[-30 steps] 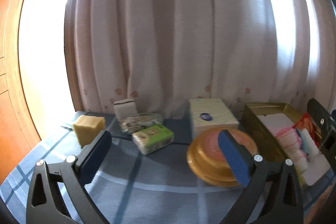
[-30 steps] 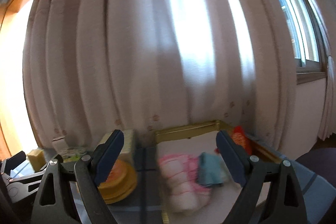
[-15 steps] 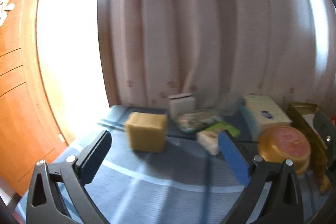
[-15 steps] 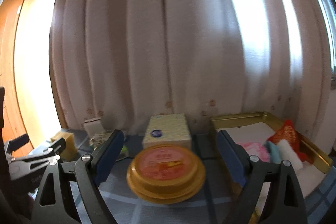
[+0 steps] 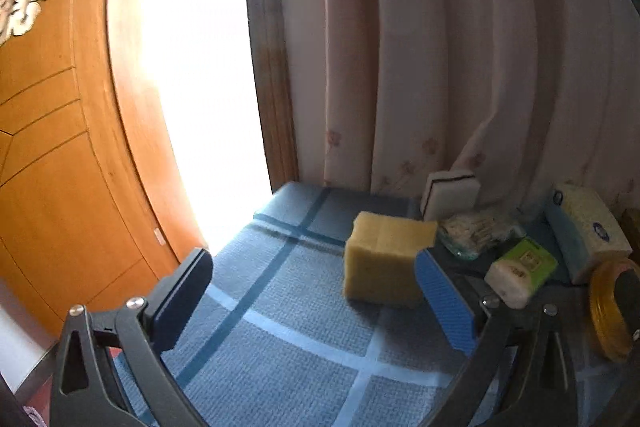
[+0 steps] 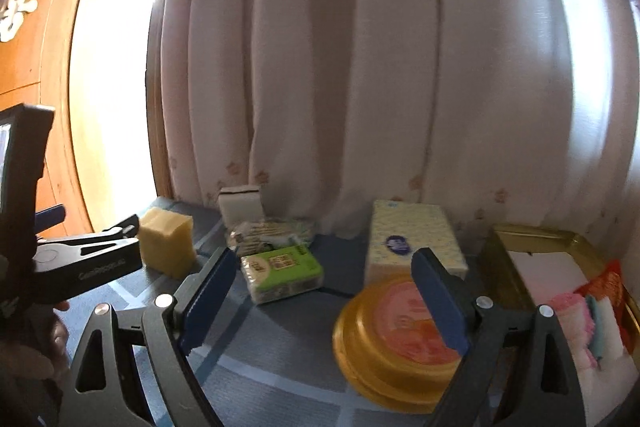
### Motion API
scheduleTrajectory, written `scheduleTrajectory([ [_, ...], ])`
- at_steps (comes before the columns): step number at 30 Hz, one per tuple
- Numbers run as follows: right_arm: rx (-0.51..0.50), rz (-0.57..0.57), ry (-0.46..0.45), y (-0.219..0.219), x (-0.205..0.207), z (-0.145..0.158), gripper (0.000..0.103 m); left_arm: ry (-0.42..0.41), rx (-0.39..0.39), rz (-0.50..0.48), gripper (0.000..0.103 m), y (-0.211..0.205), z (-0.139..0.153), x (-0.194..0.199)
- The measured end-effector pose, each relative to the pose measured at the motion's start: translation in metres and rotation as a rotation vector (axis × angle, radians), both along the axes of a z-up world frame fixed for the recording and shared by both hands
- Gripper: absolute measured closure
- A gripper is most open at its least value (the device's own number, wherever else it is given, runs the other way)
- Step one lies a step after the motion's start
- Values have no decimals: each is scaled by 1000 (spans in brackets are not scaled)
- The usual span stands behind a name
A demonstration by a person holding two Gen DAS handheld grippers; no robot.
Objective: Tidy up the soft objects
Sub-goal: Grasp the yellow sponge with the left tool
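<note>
Left claw point(image 5: 314, 299) and right claw point(image 6: 320, 293) both gape wide, holding nothing.

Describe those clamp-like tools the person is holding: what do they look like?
Each is a black plastic frame with triangular cut-outs and silver screws, forking into two fingers faced with ribbed blue pads. That goes for the left gripper and the right gripper alike. Seen from the right wrist view, the left one's side carries small pale lettering, too blurred to read.

Woven cloth, foam, glossy metal

Ribbed blue tablecloth point(image 5: 304, 339); porous yellow sponge point(image 5: 384, 259) beside the right finger; shiny gold tin point(image 6: 400, 343).
</note>
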State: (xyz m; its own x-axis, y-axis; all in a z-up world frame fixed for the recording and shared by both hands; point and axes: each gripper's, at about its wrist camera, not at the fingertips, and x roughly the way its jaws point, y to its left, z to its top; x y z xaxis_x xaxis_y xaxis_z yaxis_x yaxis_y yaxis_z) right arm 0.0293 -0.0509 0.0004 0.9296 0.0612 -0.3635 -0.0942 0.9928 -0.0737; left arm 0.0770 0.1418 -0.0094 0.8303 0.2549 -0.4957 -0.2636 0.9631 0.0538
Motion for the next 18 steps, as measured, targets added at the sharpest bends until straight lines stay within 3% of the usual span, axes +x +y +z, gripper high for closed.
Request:
scheduleTrajectory([
  [7,23,16,-13,1,1,0,12,69,31,-100,1,-13,-3,27],
  [13,68,23,39,-6,12,-4,12,125,44,-121,1,-22,-9,57],
  [18,72,57,101,-3,23,-9,12,195,-12,-128,3,-17,-17,73],
])
